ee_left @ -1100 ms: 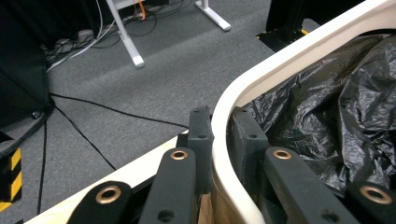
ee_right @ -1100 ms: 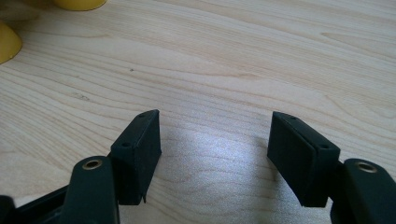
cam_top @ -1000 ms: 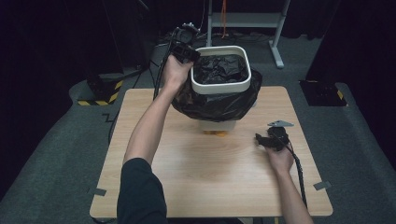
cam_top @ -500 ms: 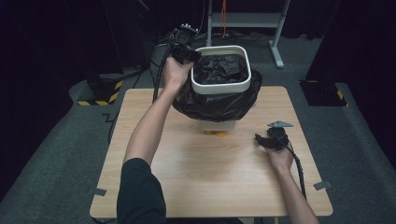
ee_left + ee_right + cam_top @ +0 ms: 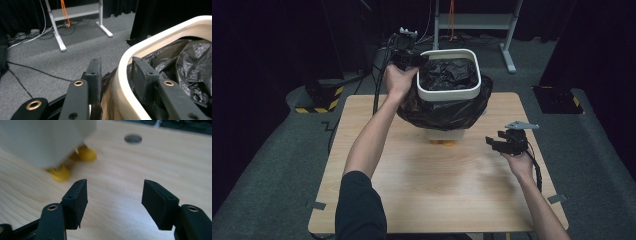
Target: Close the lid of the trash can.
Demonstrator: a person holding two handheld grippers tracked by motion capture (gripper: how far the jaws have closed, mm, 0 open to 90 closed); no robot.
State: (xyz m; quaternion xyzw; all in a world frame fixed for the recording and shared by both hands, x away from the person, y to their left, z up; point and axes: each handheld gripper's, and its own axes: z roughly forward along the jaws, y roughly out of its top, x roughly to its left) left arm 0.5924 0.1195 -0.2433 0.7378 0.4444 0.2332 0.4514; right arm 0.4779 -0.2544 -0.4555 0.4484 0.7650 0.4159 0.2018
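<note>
A white bin (image 5: 447,94) lined with a black plastic bag (image 5: 447,75) stands at the far middle of the wooden table (image 5: 437,185); the bag's edge hangs over its outside. My left gripper (image 5: 409,57) is at the bin's left rim (image 5: 155,40). One jaw is outside the rim and the other inside against the bag (image 5: 190,60). Its jaws have just been opening, and a gap shows between the outer jaw and the rim. My right gripper (image 5: 494,142) hovers open over the table to the right of the bin, holding nothing. Ahead of it are the bin's yellow feet (image 5: 86,153).
A metal stand (image 5: 472,20) and cables lie on the grey floor beyond the table. A black-and-yellow striped base (image 5: 319,100) sits at the left and a black base (image 5: 557,97) at the right. The table has a small round dark hole (image 5: 133,138).
My right gripper has lifted a little off the table. The left hand has stayed at the bin's rim.
</note>
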